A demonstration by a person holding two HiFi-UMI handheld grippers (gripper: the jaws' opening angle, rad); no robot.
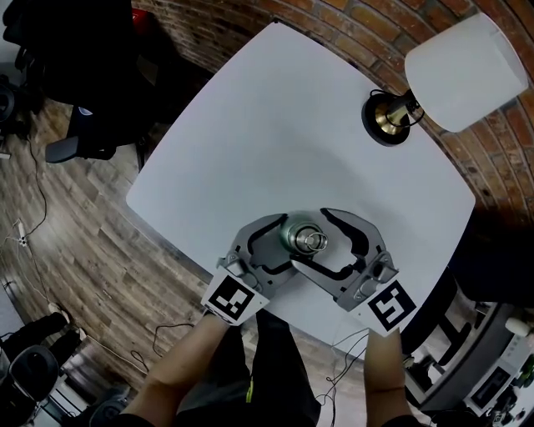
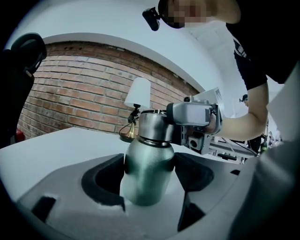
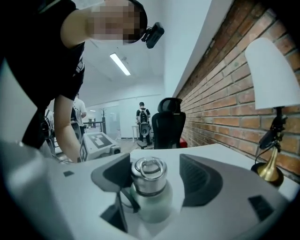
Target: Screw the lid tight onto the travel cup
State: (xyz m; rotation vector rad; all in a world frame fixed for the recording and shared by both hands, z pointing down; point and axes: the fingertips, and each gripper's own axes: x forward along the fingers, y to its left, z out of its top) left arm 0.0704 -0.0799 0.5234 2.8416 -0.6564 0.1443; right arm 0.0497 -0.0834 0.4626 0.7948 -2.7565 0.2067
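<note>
On a white table (image 1: 275, 125), close to its 6 o'clock edge in the head view: a green travel cup (image 1: 292, 234), lid end up, with a steel lid (image 1: 314, 242) and its ring handle seated on the neck. Not clear from any view whether the cup's base rests on the tabletop.

Comes in from 7 o'clock with the left gripper (image 2: 150, 178) and clamps the cup's body, both dark pads pressed to its sides just below the shoulder. Comes in from 5 o'clock with the right gripper (image 3: 157, 178), higher up at lid level, jaws spread to either side of the lid and not closed on it. In the right gripper view, the 9 o'clock pad at or just beside the lid, the 3 o'clock pad well clear, bare table showing in the gap.

At the grippers' rear ends, toward 6 o'clock, the two marker cubes, left (image 1: 235, 298) and right (image 1: 392, 306), with bare forearms behind them.

At 1 o'clock from the cup, well apart: a table lamp (image 1: 464, 71) with white shade and brass base, standing near the table's 2 o'clock edge. Beyond it, from 12 to 3 o'clock, a red brick wall (image 1: 350, 25). At 10 o'clock, off the table, a black office chair (image 1: 83, 138) on a wood floor (image 1: 75, 242) strewn with thin cables.
</note>
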